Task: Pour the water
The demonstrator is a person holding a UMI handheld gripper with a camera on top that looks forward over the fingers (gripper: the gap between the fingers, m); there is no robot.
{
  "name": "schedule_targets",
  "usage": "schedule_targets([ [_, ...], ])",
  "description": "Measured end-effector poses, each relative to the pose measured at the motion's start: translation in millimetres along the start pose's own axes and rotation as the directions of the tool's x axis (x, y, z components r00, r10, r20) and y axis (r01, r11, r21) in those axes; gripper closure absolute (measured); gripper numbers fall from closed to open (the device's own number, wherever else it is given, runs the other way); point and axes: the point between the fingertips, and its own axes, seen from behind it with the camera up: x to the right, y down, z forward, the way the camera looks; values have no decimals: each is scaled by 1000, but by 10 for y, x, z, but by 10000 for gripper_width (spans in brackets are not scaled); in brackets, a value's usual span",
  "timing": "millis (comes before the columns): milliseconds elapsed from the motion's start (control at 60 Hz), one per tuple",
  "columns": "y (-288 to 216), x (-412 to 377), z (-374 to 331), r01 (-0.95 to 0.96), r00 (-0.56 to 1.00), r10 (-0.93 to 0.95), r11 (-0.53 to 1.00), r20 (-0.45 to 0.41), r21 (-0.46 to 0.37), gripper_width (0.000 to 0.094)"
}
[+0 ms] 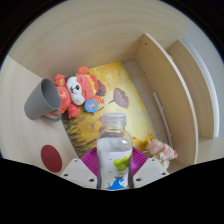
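Observation:
My gripper [112,170] is shut on a clear plastic water bottle [115,148] with a green and blue label; the bottle stands upright between the purple pads [92,163]. The bottle's neck and top [115,122] rise above the fingers. A grey cup [43,97] lies tilted on the pale wooden table [90,40], beyond the fingers to the left, its mouth facing down-left.
An orange and white plush toy [78,92] lies next to the cup on a yellow picture mat [125,90]. A wooden rack or tray [170,85] stands to the right. A dark red disc [51,155] lies near the left finger. A small pale object [160,150] lies by the right finger.

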Motion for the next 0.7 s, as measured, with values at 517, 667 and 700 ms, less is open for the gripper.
schedule_targets([
  [517,-1193,-588,277,890,448,-863,405,-233,210,576],
  [667,-1291,-691,272,928,356,-892,303,-278,216,576],
  [700,-1283,-698,273,927,359,-892,306,-275,216,577],
])
